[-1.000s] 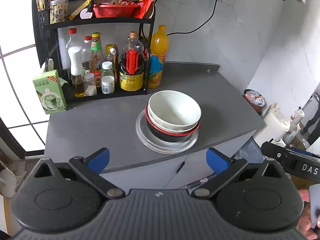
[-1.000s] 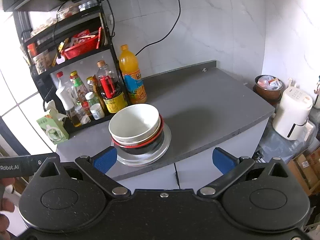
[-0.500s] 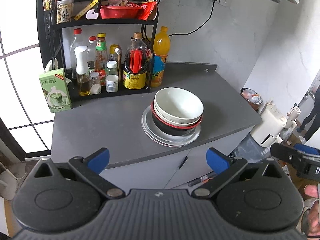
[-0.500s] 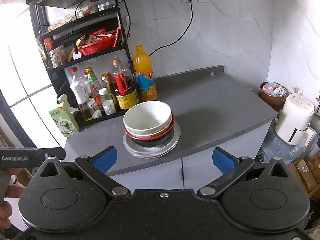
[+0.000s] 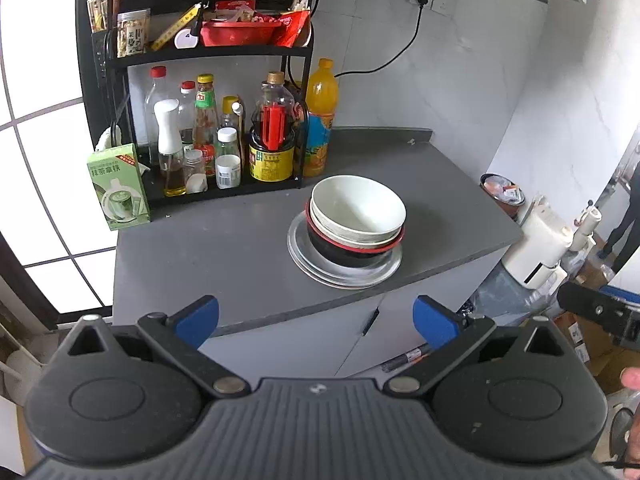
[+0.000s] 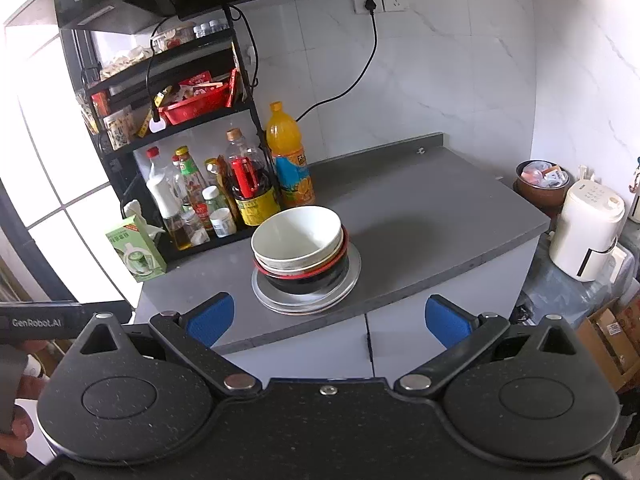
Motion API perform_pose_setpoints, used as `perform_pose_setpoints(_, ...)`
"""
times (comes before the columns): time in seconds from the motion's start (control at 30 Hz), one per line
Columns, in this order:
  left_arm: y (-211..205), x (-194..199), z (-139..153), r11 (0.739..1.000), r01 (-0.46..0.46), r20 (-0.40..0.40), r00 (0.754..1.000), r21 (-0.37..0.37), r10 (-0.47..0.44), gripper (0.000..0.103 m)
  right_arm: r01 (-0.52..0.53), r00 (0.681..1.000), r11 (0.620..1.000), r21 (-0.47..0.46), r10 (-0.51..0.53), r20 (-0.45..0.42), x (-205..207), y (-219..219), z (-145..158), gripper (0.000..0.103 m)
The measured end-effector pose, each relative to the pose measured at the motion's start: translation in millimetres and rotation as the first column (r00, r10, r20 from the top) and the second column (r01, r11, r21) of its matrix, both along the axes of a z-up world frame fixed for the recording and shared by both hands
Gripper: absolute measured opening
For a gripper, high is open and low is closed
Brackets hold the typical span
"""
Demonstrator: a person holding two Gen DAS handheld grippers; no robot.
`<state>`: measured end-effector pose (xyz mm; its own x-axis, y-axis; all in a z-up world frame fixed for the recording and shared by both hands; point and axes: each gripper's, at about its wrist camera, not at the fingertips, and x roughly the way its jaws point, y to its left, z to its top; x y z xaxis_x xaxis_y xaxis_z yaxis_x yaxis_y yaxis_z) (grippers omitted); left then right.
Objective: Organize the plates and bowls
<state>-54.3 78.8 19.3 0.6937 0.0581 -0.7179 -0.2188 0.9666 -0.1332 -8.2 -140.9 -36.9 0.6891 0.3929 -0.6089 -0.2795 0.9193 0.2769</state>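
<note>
White bowl (image 5: 357,210) atop black bowl (image 5: 344,250) (red-rimmed), grey countertop (image 5: 224,256), orange bottle (image 5: 320,120).

Both the left gripper (image 5: 316,318) and right gripper (image 6: 326,316) are black plastic with blue finger pads, round silver pivot screws, and white "GenRobot.AI" lettering.

Bright window (image 5: 36,184) glare (fisheye-warped edges).

An orange juice bottle (image 5: 320,120) stands beside the condiment rack (image 5: 208,56) on the countertop (image 5: 224,256).
</note>
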Motion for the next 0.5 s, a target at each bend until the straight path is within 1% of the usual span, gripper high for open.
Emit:
perform_pose_setpoints(0.27,-8,0,1,1.0,0.008,0.005,1.0,-0.007,-0.008,0.102,0.001,1.0,1.0,-0.006,-0.001,-0.011,-1,-1,-3,0.103)
perform_pose_setpoints(0.43,-15,-1,1,1.0,0.017,0.003,1.0,0.016,-0.017,0.102,0.004,1.0,1.0,-0.008,-0.004,-0.011,-1,0,-3,0.103)
perform_pose_setpoints(0.5,-17,0,0,1.0,0.023,-0.005,1.0,0.004,-0.023,0.102,0.009,1.0,1.0,-0.009,-0.009,-0.011,-2,0,-4,0.103)
